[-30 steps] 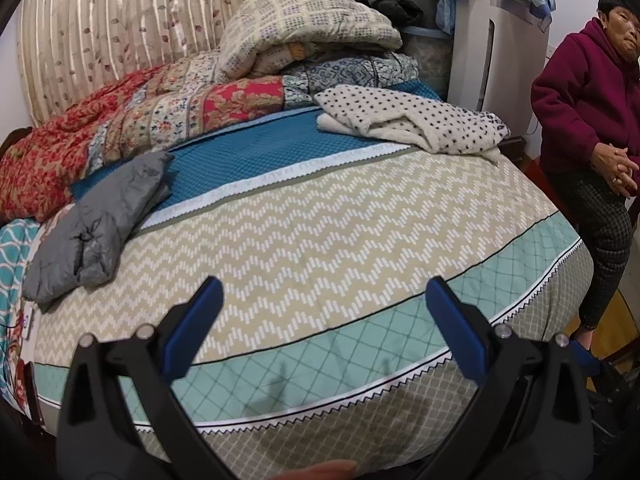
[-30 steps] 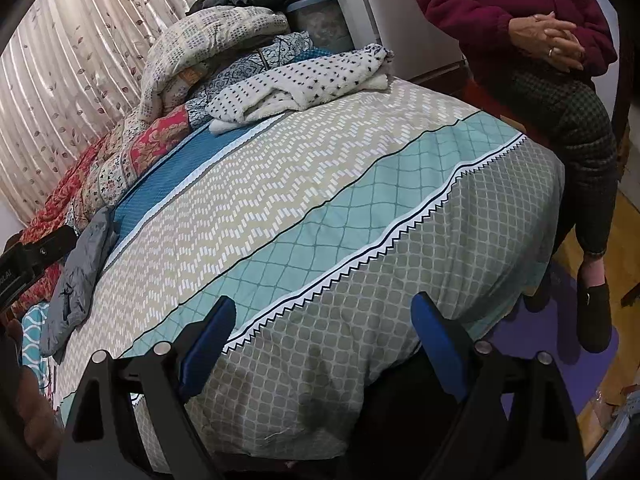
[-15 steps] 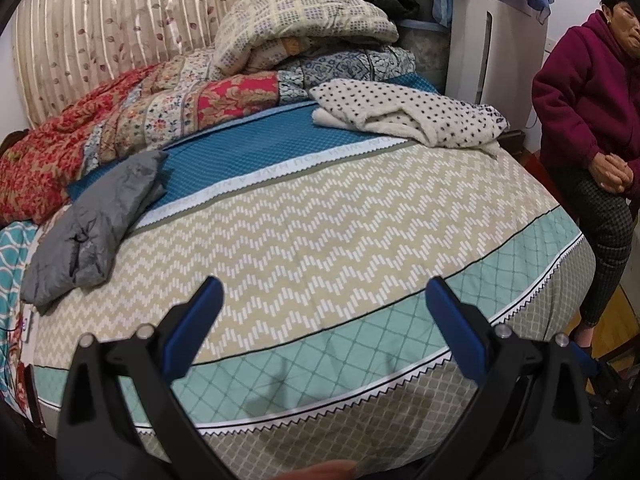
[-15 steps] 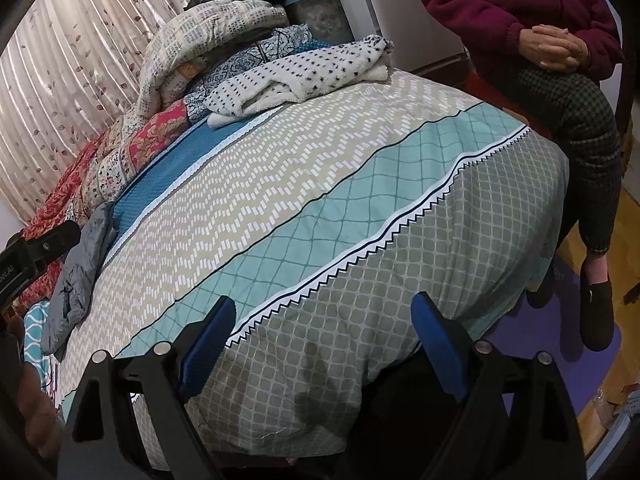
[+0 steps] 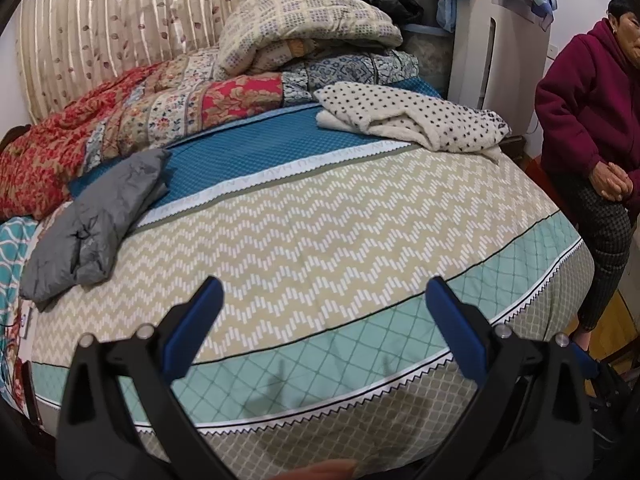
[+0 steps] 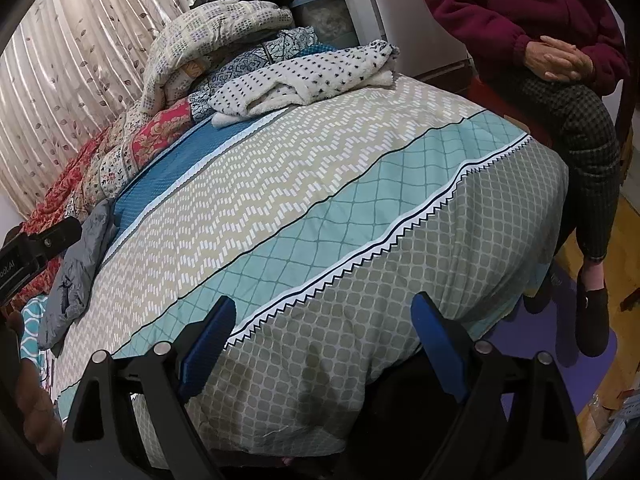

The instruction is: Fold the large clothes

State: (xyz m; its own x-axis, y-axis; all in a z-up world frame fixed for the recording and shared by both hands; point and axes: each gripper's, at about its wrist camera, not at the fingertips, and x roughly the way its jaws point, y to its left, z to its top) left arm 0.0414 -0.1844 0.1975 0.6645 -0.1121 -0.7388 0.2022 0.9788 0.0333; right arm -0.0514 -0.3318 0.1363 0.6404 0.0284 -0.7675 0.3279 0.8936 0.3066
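Both tongs spread wide, nothing held: left tongs (image 5: 320,312) hovering over the foot of the bed (image 5: 360,240), right tongs (image 6: 324,328) hovering off the bed's near right corner. Two candidate garments on the bedspread, neither touched. Grey puffer jacket (image 5: 92,216) lying crumpled on the left side, partly on the blue band, just beside the red floral quilt (image 5: 80,136); also visible in right view at far left (image 6: 78,264). White spotted fleece garment (image 5: 408,120) bunched at the far right of the bed, next to the stacked quilts (image 5: 304,28); right view shows it too (image 6: 308,76). Judgement: folding not begun, first step is a pick and spread. Jacket likely light, puffy, slick shell, so prone to slipping out of a shallow pinch and springing back after a fold; best taken at hem or shoulder seam with a deep bite, one tong per corner. Fleece likely soft, limp, grippy, heavier drape; take at collar or shoulder edges, which cannot be made out in the bunch. Middle of the bed free for laying out. Seated person in maroon (image 6: 540,20) close to the right side, worth keeping swing clearance.
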